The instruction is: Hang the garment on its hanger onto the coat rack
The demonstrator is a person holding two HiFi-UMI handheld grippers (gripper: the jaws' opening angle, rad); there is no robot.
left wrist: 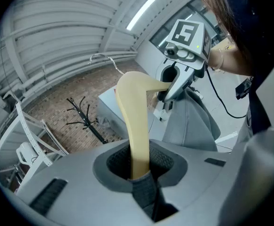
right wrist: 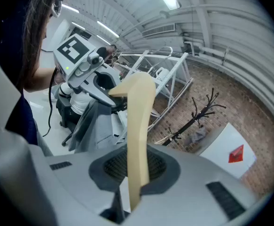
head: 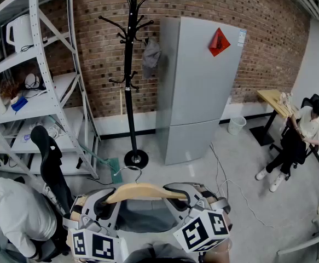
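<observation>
A pale wooden hanger [head: 143, 191] with a metal hook [head: 128, 170] is held level low in the head view, and a grey garment [head: 143, 215] hangs from it. My left gripper [head: 107, 201] is shut on the hanger's left arm and my right gripper [head: 179, 197] on its right arm. In the left gripper view the hanger [left wrist: 135, 126] runs out from between the jaws of the left gripper [left wrist: 139, 166]. In the right gripper view the hanger [right wrist: 139, 140] stands clamped in the right gripper [right wrist: 134, 168]. The black coat rack [head: 129, 75] stands ahead by the brick wall.
A grey fridge [head: 197, 86] stands right of the rack, a white metal shelf unit [head: 39, 81] to its left. A grey item [head: 151, 53] hangs on one rack arm. One person sits at a desk [head: 297, 138]; another is at the lower left [head: 14, 218] beside a black chair [head: 50, 163].
</observation>
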